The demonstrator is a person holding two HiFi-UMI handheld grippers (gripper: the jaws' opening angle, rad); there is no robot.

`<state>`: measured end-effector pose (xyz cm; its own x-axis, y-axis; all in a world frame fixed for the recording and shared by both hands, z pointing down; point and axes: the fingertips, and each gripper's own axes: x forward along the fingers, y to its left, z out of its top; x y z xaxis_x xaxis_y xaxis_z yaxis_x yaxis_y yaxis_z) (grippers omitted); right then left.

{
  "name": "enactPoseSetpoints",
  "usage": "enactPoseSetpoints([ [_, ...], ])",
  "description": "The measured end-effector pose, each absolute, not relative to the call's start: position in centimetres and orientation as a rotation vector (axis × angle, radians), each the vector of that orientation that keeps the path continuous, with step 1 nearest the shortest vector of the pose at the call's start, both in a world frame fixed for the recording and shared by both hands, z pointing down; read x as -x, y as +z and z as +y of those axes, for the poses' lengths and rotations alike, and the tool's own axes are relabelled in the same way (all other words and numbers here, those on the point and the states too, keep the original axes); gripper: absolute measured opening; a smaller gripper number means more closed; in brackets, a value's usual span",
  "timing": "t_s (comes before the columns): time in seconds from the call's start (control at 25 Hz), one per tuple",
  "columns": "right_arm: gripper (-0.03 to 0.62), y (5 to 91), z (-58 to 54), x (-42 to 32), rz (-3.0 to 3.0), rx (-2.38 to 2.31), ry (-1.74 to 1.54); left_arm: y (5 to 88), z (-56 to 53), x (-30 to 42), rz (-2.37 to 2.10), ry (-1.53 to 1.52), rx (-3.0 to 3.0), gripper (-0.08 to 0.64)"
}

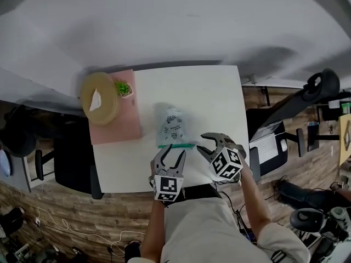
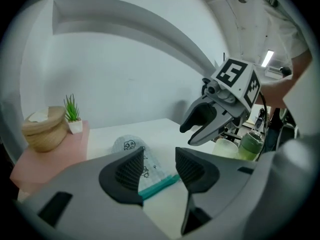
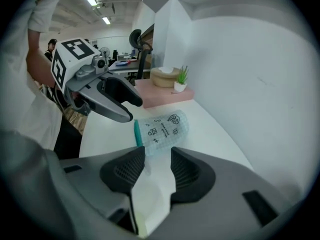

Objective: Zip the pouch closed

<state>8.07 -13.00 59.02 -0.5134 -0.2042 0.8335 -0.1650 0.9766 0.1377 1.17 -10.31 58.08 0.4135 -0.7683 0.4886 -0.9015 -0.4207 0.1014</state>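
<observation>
- The left gripper [image 1: 171,150] is being held with its jaws partly apart, gripping nothing.
- The right gripper [image 1: 206,146] is likewise being held part-open and empty.
- The pale translucent printed plastic pouch [image 1: 173,126] is lying flat on the white tabletop [image 1: 214,92], with its teal zip strip [image 1: 176,144] just beyond both grippers.
- Contact with the strip cannot be made out.

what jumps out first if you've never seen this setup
A clear printed pouch with a teal zip strip lies flat on the white table, near the person's edge. The left gripper and right gripper, each carrying a marker cube, hang at that strip with jaws apart and nothing gripped. At the table's left a pink mat holds a woven basket and a small potted plant.
</observation>
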Motion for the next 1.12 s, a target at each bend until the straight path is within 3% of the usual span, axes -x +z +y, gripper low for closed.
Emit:
enactPoseSetpoints([
  [1.12, 0.098, 70.3, -10.0, -9.5, -1.746, 0.241, -0.015, 69.0, -9.2, -8.3, -1.079, 0.704, -2.251, 0.086],
])
